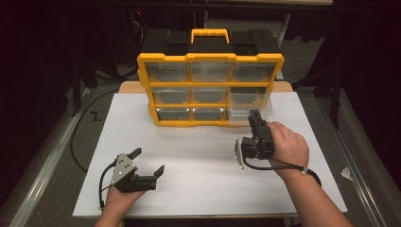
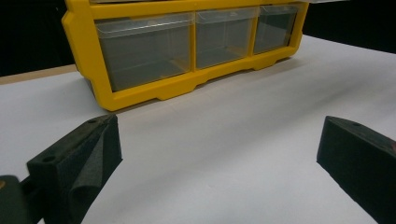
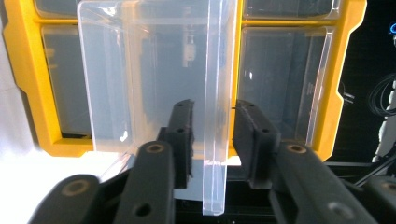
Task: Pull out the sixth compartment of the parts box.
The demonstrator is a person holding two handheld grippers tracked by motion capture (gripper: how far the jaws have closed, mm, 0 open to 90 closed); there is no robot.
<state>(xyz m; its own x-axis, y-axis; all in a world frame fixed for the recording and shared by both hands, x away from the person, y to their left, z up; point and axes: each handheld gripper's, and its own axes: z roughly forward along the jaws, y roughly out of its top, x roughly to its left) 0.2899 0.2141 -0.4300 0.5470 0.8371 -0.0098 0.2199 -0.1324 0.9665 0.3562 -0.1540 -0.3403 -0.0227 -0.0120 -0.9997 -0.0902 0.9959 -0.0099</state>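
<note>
- Dark room, white table [image 1: 198,184] with a yellow drawer cabinet [image 1: 210,57] standing at its far edge, black carry handle section on top.
- Clear drawer [image 1: 250,113], bottom right slot of the cabinet, is pulled partway out toward the person.
- Right gripper [image 1: 255,116] sits at the front of that drawer, right hand [image 1: 286,146] behind it; cable trails back along the wrist.
- Right gripper view: drawer front lip [image 3: 215,116] stands between the two pads [image 3: 183,135]. Visible gaps on both sides, so jaws are slightly apart and not clamping it.
- Left gripper [image 1: 149,163] rests low over the near-left table, well apart from the cabinet, jaws spread wide, nothing between them.
- Left gripper view adds the bottom row of drawers [image 2: 144,49] seen edge-on, and bare table between the jaws.
- High view gives the layout: three rows of three drawers, the other eight flush.
- Room: open table in front of the cabinet and between both hands; right hand is near the table's right edge, cabinet near the back edge.
</note>
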